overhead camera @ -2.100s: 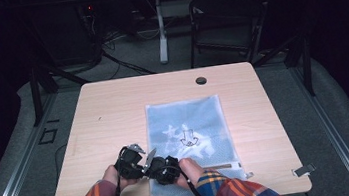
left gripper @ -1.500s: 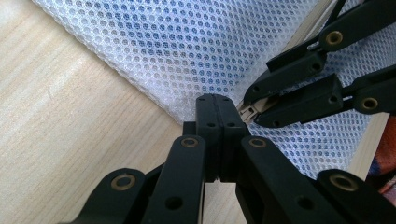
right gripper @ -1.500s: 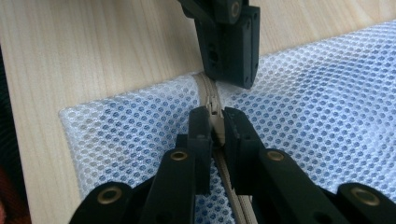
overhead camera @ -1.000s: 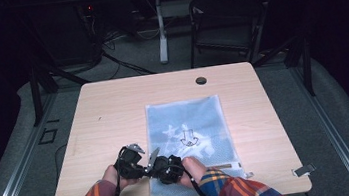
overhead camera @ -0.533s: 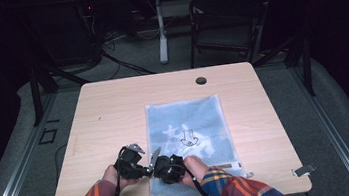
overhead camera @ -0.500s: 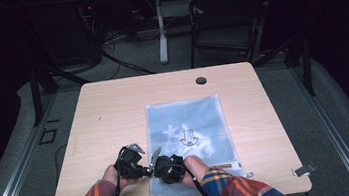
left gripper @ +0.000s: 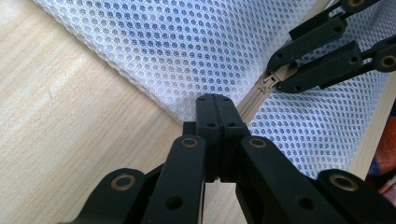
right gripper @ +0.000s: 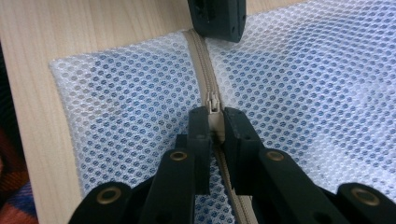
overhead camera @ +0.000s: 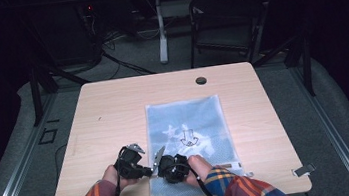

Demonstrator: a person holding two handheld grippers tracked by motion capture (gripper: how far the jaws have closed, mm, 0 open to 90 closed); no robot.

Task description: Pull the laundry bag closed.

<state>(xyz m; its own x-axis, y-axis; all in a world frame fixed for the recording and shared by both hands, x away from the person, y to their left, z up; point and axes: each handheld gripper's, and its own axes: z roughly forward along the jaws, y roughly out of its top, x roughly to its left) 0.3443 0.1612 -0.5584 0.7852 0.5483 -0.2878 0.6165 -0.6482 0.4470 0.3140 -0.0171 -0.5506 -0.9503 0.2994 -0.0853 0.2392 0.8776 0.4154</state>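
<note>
Left gripper (left gripper: 215, 100): its 2 fingers (left gripper: 208, 121) are pressed together, clamped on the edge of the white mesh laundry bag (overhead camera: 188, 126) at the end of the beige zipper (right gripper: 201, 60). The bag lies flat on the desk (overhead camera: 113, 110), stretching ahead of both grippers. Right gripper (right gripper: 215, 122): its fingers (right gripper: 199, 130) pinch the zipper pull (right gripper: 213, 103), which sits on the zipper line just beyond the tips. The 2 grippers stand close together, facing each other along the zipper.
</note>
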